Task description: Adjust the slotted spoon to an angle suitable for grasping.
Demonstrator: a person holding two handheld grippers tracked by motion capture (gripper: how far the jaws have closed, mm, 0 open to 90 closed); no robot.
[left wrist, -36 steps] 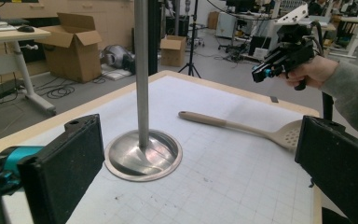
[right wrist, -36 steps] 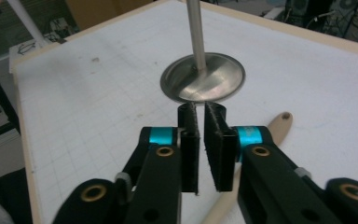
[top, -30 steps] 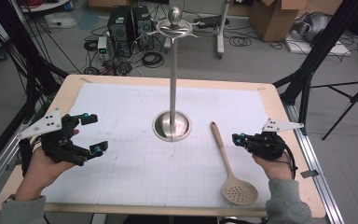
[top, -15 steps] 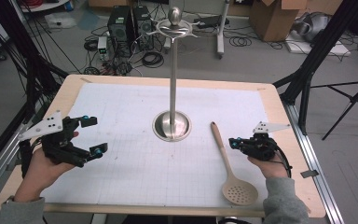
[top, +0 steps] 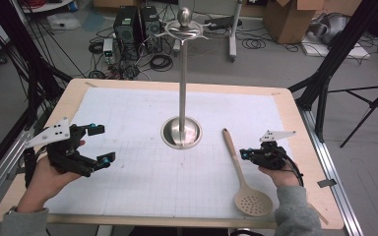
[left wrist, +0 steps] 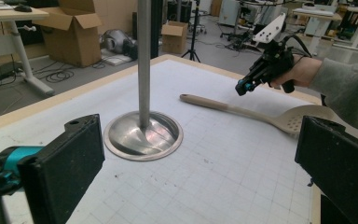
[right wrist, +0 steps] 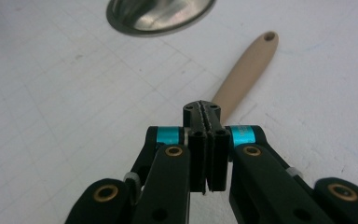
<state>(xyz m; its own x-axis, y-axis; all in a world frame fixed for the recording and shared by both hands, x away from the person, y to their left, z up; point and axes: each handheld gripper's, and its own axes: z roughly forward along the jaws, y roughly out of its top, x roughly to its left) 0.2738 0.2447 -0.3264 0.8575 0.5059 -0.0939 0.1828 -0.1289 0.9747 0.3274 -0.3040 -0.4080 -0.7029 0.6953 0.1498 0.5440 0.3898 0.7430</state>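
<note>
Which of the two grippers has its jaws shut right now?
The right gripper, beside the slotted spoon: its jaws are pressed together, empty. The left gripper is spread wide.

The stand (top: 182, 93) is polished, shiny metal with a mirror-like round base (left wrist: 143, 136), the slotted spoon (top: 242, 177) looks like matt beige wood or plastic, the worktop (top: 295, 128) has a pale wooden edge under a matt white gridded sheet (top: 128, 118), and the right hand-held gripper (right wrist: 207, 112) is matt black plastic with brass-coloured pins.

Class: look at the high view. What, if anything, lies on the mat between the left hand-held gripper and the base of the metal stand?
Nothing: in the high view, bare gridded mat separates the left hand-held gripper from the stand's base.
</note>
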